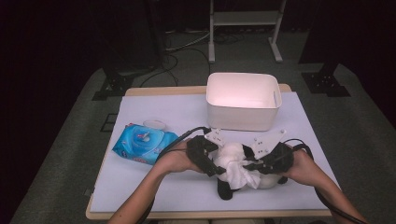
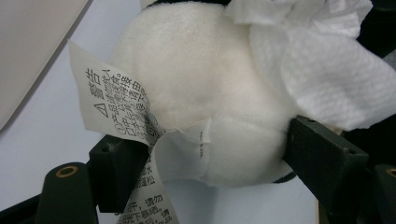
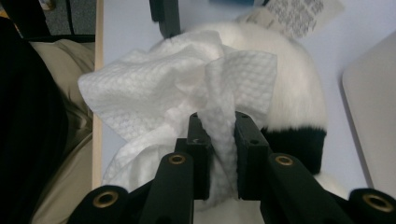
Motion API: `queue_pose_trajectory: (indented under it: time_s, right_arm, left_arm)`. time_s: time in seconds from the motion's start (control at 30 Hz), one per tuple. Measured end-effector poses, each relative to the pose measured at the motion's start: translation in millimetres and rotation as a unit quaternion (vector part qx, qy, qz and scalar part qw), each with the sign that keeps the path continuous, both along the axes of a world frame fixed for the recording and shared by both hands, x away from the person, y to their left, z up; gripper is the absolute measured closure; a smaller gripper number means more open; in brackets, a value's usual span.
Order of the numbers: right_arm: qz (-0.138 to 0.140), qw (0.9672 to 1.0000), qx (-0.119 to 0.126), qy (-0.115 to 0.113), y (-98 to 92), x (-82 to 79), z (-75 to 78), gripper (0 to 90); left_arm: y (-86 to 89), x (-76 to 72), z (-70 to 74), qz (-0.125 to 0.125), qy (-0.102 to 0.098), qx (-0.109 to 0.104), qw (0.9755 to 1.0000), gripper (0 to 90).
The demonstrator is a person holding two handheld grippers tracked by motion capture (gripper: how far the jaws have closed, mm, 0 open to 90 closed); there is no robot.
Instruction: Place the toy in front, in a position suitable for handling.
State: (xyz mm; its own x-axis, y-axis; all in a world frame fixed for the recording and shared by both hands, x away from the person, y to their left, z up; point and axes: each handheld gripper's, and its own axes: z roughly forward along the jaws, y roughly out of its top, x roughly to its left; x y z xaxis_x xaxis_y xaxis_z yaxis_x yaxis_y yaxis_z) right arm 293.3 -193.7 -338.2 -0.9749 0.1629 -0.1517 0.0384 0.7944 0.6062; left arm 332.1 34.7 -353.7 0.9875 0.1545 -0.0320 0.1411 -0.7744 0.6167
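Now | left gripper (image 2: 201,163) jaws clamp plush toy (image 2: 201,93) | right gripper (image 3: 218,140) jaws pinch wipe (image 3: 187,79) | near table's front edge

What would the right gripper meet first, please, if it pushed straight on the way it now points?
Probably the black-and-white plush toy: the right gripper is shut on a white textured wipe that lies draped against the toy's white fur directly ahead. How far the fur sits behind the wipe is unclear.
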Motion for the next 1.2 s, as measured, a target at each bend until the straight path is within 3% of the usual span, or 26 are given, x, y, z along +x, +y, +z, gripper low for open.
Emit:
queue_pose_trajectory:
  time_s: [0.27, 0.37, 0.63, 0.87, 1.07, 1.2]
  right_arm:
    - [0.024, 0.9996, 0.001, -0.012, 29.7, 7.8, 7.8, 77.9]
    - [0.027, 0.9996, -0.005, -0.008, 32.6, 11.8, 8.6, 77.9]
    - [-0.01, 1.0, 0.001, 0.002, 5.6, 22.5, 7.7, 77.8]
    - [-0.055, 0.9984, 0.0, 0.016, -25.3, 34.1, 1.0, 77.8]
    - [-0.068, 0.9974, 0.009, 0.024, -40.7, 33.1, -1.9, 77.9]
    - [-0.057, 0.9978, 0.01, 0.031, -39.2, 26.2, -4.5, 78.3]
  left_arm:
    - [0.8, 0.2, -0.6, -0.002, 0.002, 0.003, 1.0, 22.1]
    - [1.7, 0.5, -1.5, 0.003, 0.004, -0.002, 1.0, 22.4]
    - [1.1, 0.5, 0.1, 0.002, 0.005, 0.0, 1.0, 22.4]
    - [2.1, 2.4, 5.3, 0.003, 0.004, -0.004, 1.0, 22.8]
    - [-2.0, 2.9, 12.3, -0.001, 0.0, -0.003, 1.0, 22.7]
    - [-6.4, 1.6, 16.0, -0.003, -0.002, -0.002, 1.0, 22.6]
